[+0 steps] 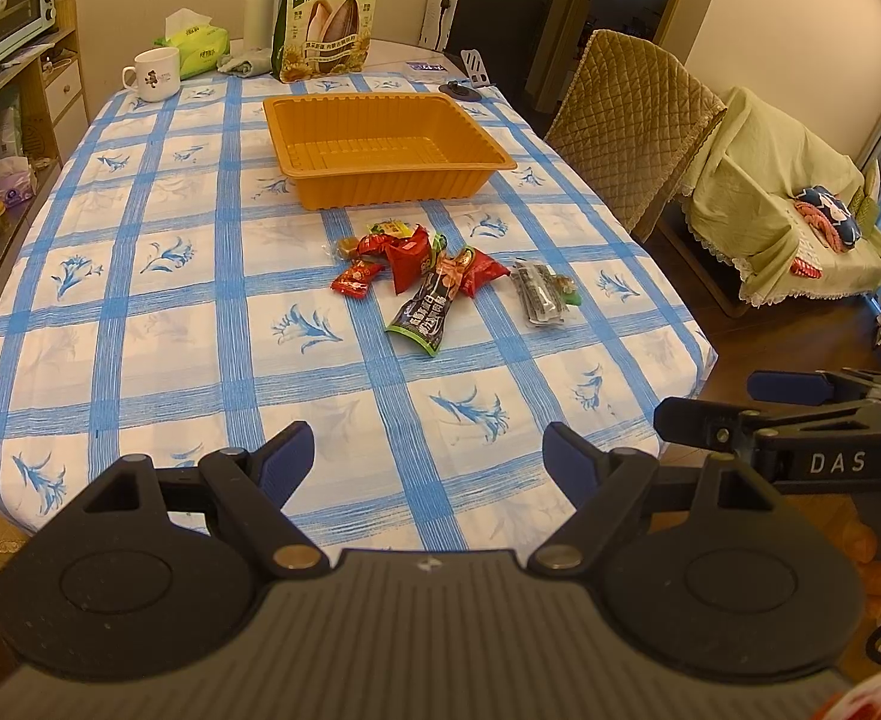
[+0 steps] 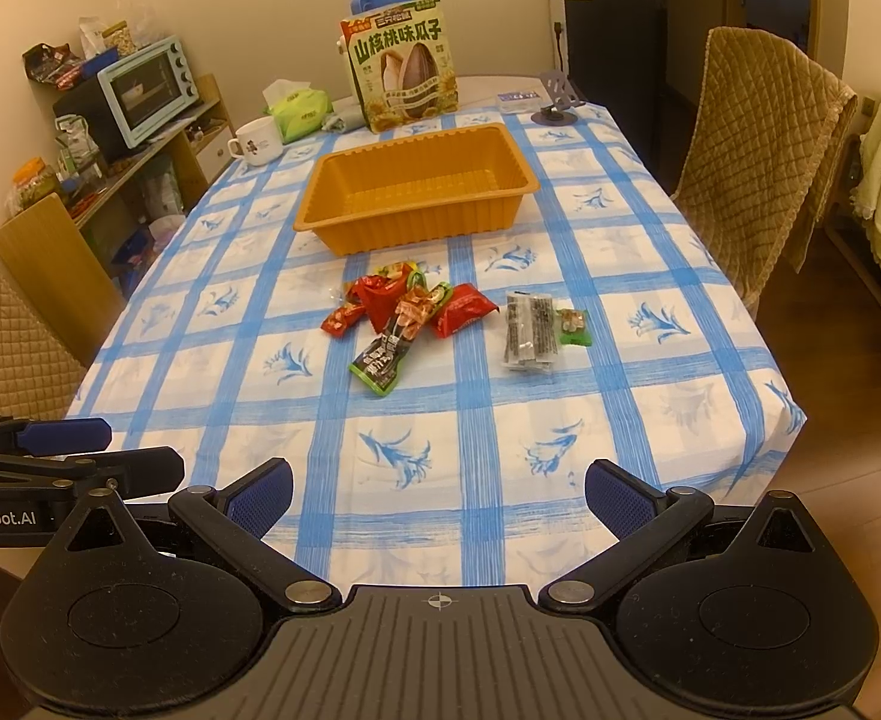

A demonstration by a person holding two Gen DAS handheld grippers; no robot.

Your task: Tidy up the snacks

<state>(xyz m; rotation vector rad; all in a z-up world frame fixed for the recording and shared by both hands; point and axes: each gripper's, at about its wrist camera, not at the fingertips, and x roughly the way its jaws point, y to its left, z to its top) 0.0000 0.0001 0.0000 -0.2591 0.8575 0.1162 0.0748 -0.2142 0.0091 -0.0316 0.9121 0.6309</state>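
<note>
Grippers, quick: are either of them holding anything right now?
Left gripper: open, holding nothing.
Right gripper: open, holding nothing.

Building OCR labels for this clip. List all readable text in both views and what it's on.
"山核桃味瓜子": large sunflower seed bag standing behind the orange tray.
"三只松鼠": top banner of the same bag.
"DAS": side of the right tool, seen from the left wrist view.
"enRobot.AI", cut off at the frame edge: side of the left tool, seen from the right wrist view.
Small snack packets, dark sachets, mug, tissue pack: print too small or blurred.
</note>
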